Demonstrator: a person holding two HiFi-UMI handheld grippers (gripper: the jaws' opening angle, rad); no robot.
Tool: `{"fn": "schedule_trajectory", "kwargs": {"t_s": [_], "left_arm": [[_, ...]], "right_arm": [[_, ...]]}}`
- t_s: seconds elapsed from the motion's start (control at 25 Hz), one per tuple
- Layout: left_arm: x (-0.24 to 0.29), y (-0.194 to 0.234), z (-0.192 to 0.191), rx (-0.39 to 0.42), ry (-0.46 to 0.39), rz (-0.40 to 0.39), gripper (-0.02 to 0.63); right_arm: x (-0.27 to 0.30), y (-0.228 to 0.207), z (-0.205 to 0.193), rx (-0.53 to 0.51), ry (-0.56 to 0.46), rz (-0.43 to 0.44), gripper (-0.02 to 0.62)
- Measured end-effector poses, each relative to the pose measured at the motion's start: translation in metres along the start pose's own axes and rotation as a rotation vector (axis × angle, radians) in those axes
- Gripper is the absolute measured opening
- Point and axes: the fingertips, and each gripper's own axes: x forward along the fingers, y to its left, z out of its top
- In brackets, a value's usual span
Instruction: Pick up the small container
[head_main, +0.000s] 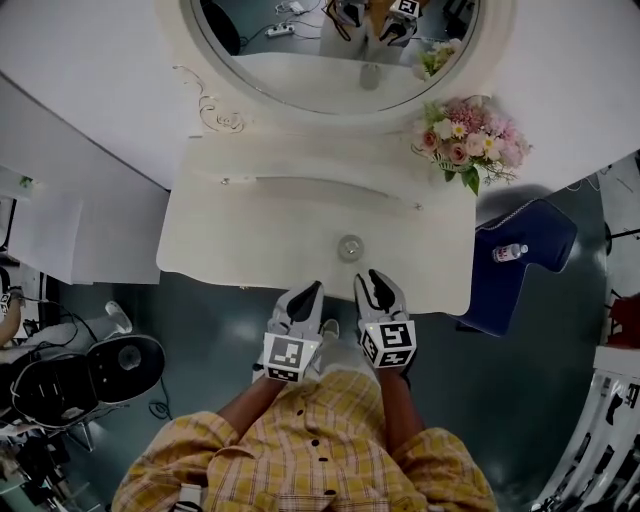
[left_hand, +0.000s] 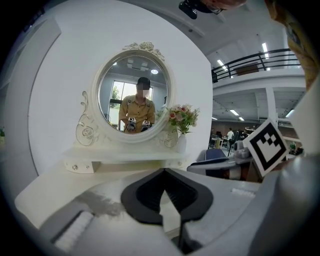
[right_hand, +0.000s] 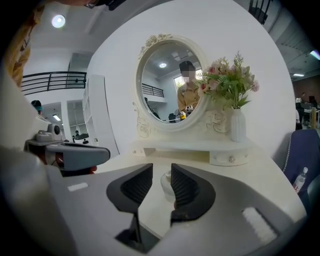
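Writing: no brand or legible text found. The only print is the black-and-white square pattern on each marker cube (head_main: 290, 355). A bottle (head_main: 510, 252) lying on the blue chair (head_main: 545, 235) to the right carries a label, too small to read.

Small container (head_main: 350, 247): low, round, clear and glass-like. From above it reads as a pale ring with a lighter centre. It stands upright on the white vanity table (head_main: 240, 225), near the front edge and roughly below the oval mirror (head_main: 330, 50). The pink flowers (head_main: 465, 140) are well apart from it, at the table's back right.

Right gripper (right_hand: 161, 170): fingers spread a little, leaving a narrow gap between the ribbed dark pads (right_hand: 185, 187). The container (right_hand: 166, 184) shows through that gap, farther out on the table, and the pads do not touch it. In the head view the gripper (head_main: 366, 276) sits at the table's front edge, just short of the container and pointing at it. Nothing is held.

Left gripper (left_hand: 164, 172): finger tips pressed together, with only a slit of table showing lower down between the curved pads. Nothing is pinched. In the head view it (head_main: 314, 288) hangs just beside the right gripper, at the table's front edge and touching nothing.
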Motion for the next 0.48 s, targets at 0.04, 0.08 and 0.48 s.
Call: {"fn": "schedule_trajectory", "kwargs": {"t_s": [0.04,0.08,0.48], "left_arm": [[0.0,0.002,-0.001,-0.003,0.002,0.005,0.0],[0.0,0.003,-0.001,-0.006,0.004,0.009,0.0],[0.004,0.008,-0.008,-0.03,0.012,0.018,0.0]], "right_arm": [[0.003,0.0,-0.002,0.001,0.005,0.004,0.109],[0.006,-0.001,-0.003,0.0,0.01,0.006,0.12],[0.042,-0.01,-0.03,-0.018,0.066,0.008,0.238]]}}
